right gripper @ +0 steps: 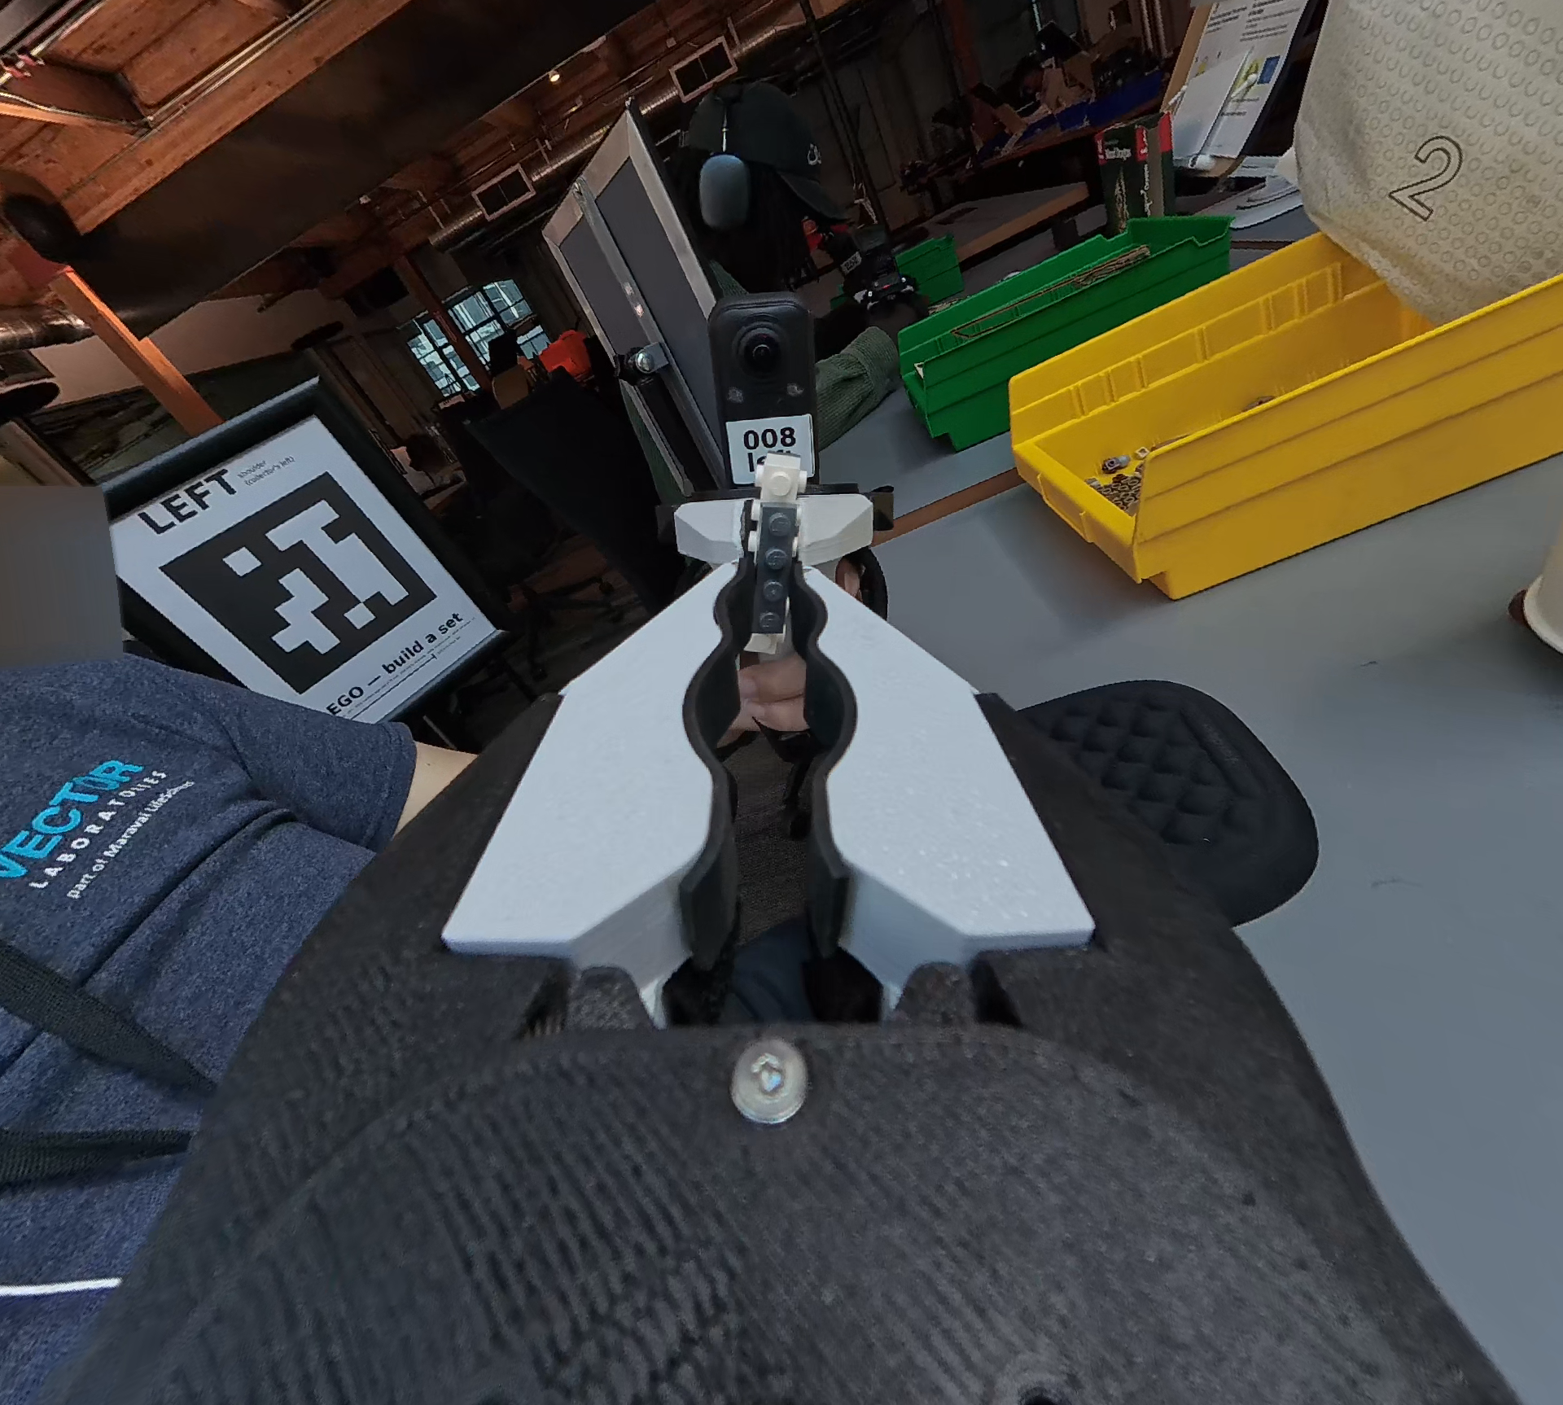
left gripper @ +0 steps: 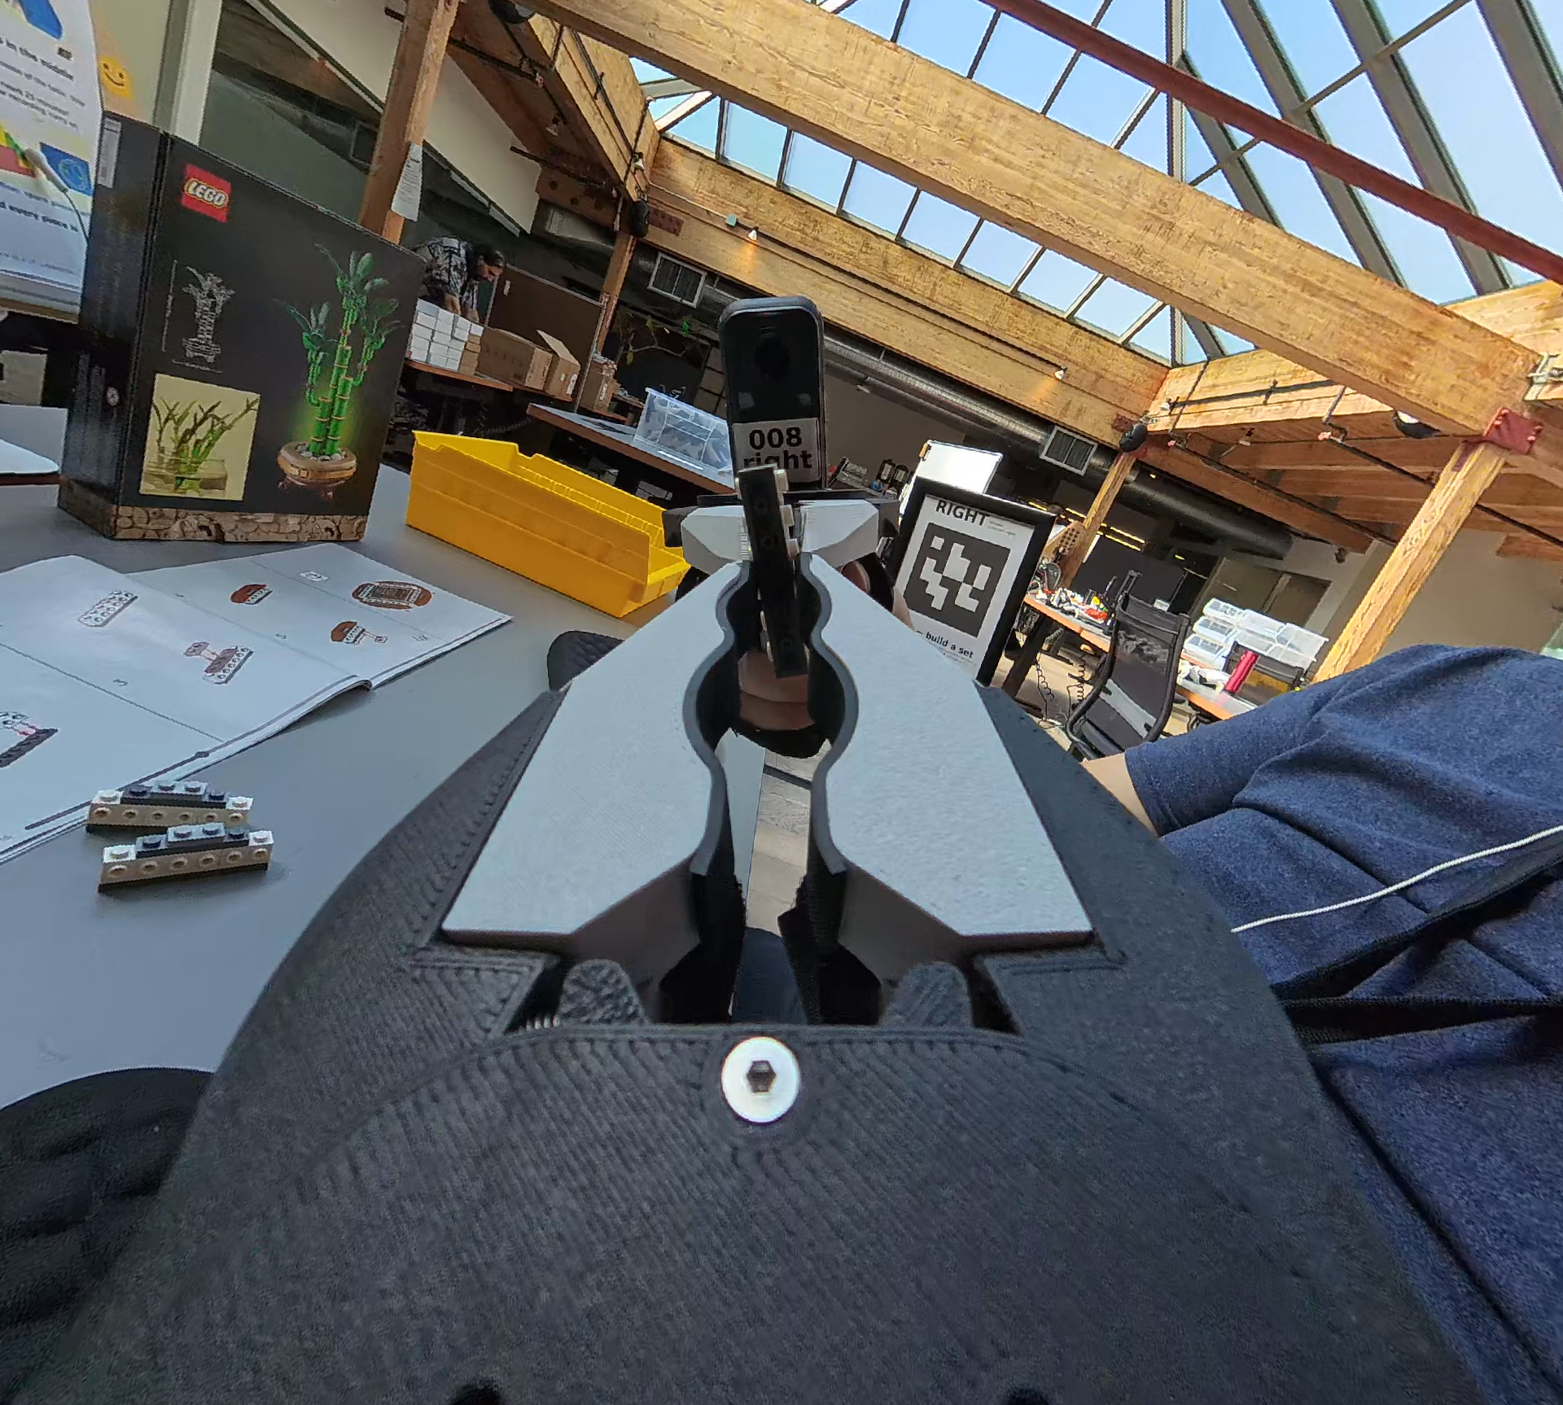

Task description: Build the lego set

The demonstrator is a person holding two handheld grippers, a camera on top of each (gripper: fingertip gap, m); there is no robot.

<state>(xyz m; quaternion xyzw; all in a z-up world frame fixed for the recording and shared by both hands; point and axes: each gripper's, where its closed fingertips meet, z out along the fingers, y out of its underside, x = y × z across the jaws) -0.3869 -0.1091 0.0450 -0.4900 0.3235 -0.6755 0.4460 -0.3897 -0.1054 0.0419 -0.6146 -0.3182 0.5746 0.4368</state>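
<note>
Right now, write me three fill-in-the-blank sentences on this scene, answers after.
The left gripper and right gripper both grip one dark ____ strip.
Two finished strips lie beside the open ____.
The bin nearest the green bin is ____.
Answers: lego; booklet; yellow

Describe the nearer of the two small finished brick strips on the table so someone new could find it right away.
Start at the open instruction booklet on the grey table, left of the left gripper. Two short brick strips lie off its near edge. The one meant lies wholly on bare table, closest to the camera; its twin touches the booklet's edge.
</note>
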